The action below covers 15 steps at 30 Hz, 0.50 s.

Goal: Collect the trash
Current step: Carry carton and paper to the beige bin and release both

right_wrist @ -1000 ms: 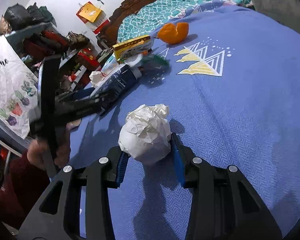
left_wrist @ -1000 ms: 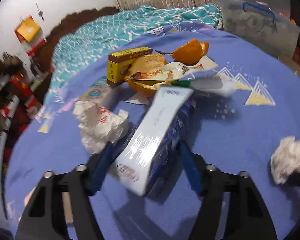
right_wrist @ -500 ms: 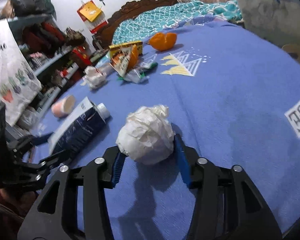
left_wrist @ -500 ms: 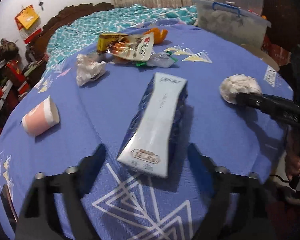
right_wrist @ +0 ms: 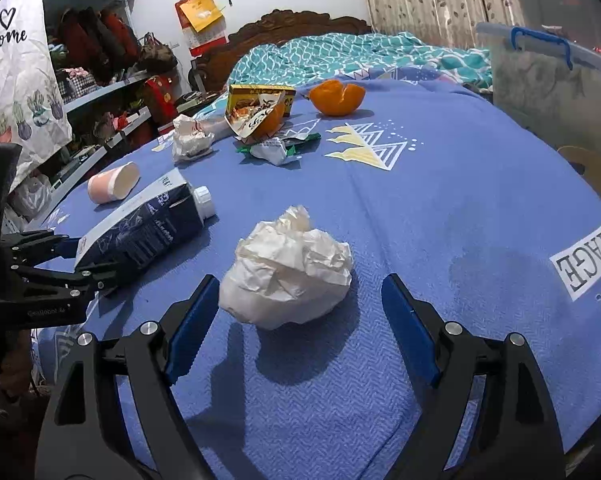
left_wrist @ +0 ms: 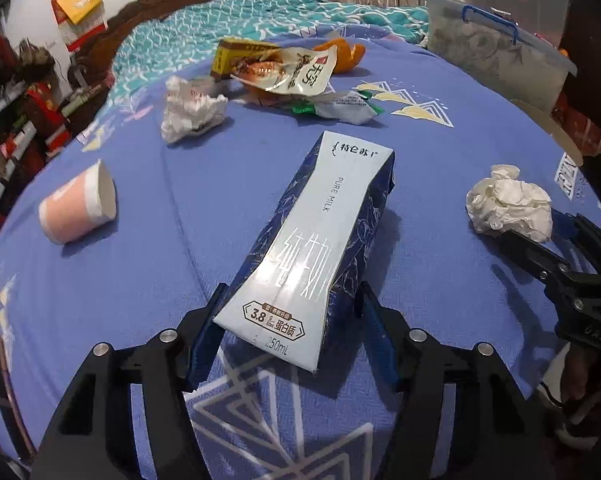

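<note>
A blue and white milk carton (left_wrist: 320, 240) lies on the blue tablecloth (left_wrist: 220, 184), its base between the fingers of my left gripper (left_wrist: 288, 332). The blue pads stand close on both sides of it, slightly apart. The carton also shows in the right wrist view (right_wrist: 140, 228). A crumpled white paper ball (right_wrist: 288, 268) lies on the cloth between the wide-open fingers of my right gripper (right_wrist: 300, 320), untouched. The ball also shows in the left wrist view (left_wrist: 508, 208).
A pink paper cup (left_wrist: 76, 212) lies on its side at the left. Further back lie a crumpled tissue (left_wrist: 188, 108), a snack wrapper (left_wrist: 292, 72), a yellow box (left_wrist: 228, 56) and orange peel (right_wrist: 336, 96). A clear storage bin (left_wrist: 496, 48) stands at the back right.
Both grippers pulled back from the trash pile with their loads. The milk carton and the paper ball now lie on the cloth near the front edge. The right gripper has opened wide off the ball.
</note>
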Tool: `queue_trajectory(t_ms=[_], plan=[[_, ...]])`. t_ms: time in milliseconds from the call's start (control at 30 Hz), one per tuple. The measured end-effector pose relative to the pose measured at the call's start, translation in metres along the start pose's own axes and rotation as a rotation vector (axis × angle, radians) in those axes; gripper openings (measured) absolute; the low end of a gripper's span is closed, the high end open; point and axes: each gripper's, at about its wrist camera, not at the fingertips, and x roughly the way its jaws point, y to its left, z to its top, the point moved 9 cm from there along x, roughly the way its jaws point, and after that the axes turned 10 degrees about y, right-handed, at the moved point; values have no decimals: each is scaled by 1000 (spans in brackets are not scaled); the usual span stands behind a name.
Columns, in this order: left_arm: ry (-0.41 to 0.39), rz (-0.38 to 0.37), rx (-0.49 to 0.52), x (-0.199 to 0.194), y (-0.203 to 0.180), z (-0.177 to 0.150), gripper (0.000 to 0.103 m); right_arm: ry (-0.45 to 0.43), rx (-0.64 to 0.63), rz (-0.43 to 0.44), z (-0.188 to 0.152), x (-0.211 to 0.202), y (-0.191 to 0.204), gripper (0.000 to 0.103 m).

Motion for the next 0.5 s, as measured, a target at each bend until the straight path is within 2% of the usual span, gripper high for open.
queue_trajectory(t_ms=[33,67,267,333,500], plan=[[-5,4,12,-1,-3,1,56,11,-6,8,0,2,0,46],[-9,-5,24,-2,-9,4,55,12,-11,3,1,3,-1,41],[-11,-159,79,-6,-56,38,52,-48,122,5,7,-12,-41,39],[-25,-224,130,-7,-87,60,51,-65,173,-2,9,-20,-61,39],[-63,-317,261,-2,-169,115,49,-113,320,-58,16,-46,-137,39]])
